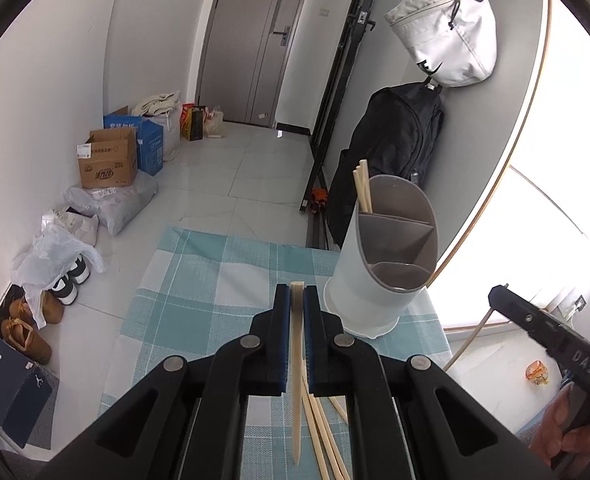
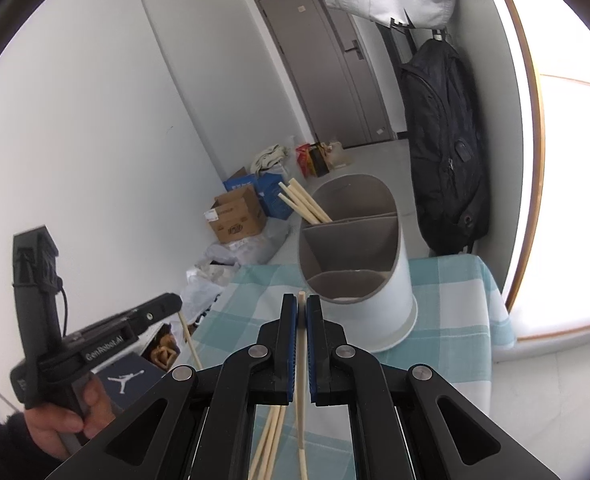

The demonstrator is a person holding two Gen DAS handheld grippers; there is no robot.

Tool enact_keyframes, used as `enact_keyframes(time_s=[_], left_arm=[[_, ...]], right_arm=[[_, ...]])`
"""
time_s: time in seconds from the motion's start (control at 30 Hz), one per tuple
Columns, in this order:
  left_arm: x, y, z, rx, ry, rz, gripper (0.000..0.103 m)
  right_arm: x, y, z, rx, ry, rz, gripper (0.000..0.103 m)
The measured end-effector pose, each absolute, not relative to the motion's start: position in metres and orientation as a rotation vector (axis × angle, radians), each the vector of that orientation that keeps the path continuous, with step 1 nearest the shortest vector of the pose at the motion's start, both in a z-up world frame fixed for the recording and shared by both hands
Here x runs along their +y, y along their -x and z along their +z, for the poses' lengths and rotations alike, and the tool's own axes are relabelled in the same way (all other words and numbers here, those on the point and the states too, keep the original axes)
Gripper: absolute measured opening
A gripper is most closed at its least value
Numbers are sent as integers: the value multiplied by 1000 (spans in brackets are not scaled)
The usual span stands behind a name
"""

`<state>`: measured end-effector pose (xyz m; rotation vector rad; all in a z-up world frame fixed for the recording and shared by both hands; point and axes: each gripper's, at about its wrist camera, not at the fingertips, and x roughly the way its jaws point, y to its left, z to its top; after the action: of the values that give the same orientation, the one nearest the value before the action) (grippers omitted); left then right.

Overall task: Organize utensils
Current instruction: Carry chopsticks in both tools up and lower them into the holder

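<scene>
A white utensil holder (image 1: 379, 280) with grey dividers stands on the checked tablecloth (image 1: 199, 280), with several chopsticks (image 1: 362, 188) in its far compartment. My left gripper (image 1: 296, 294) is shut on one chopstick (image 1: 296, 380), held upright just left of the holder. Loose chopsticks (image 1: 323, 436) lie on the cloth below it. In the right wrist view my right gripper (image 2: 301, 304) is shut on another chopstick (image 2: 301, 380), just in front of the holder (image 2: 363, 280). Loose chopsticks (image 2: 269, 440) lie beneath it.
A black backpack (image 1: 391, 152) and white bag (image 1: 451, 28) hang behind the table. Boxes (image 1: 109, 162), bags and shoes (image 1: 35, 320) line the floor on the left. The table's far edge is just beyond the holder. The left gripper's body (image 2: 107, 332) shows in the right view.
</scene>
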<state>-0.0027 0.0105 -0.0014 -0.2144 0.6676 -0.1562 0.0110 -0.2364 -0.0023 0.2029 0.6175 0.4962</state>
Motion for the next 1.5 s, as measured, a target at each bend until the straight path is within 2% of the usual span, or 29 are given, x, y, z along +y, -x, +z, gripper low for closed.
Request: enact_keyframes(time_s=[0.3, 0.87, 1.2, 1.5], left_arm=[[3, 10, 20, 650, 186, -196, 2], [-13, -4, 96, 617, 245, -303, 2], [-22, -35, 136, 560, 286, -325, 2], [-21, -74, 145, 531, 331, -319, 2]], right_arm=[[-233, 1, -1, 612, -224, 468, 4], [-230, -4, 105, 506, -180, 487, 4], [-239, -44, 158, 457, -141, 482, 4], [-241, -96, 174, 445, -112, 470, 4]])
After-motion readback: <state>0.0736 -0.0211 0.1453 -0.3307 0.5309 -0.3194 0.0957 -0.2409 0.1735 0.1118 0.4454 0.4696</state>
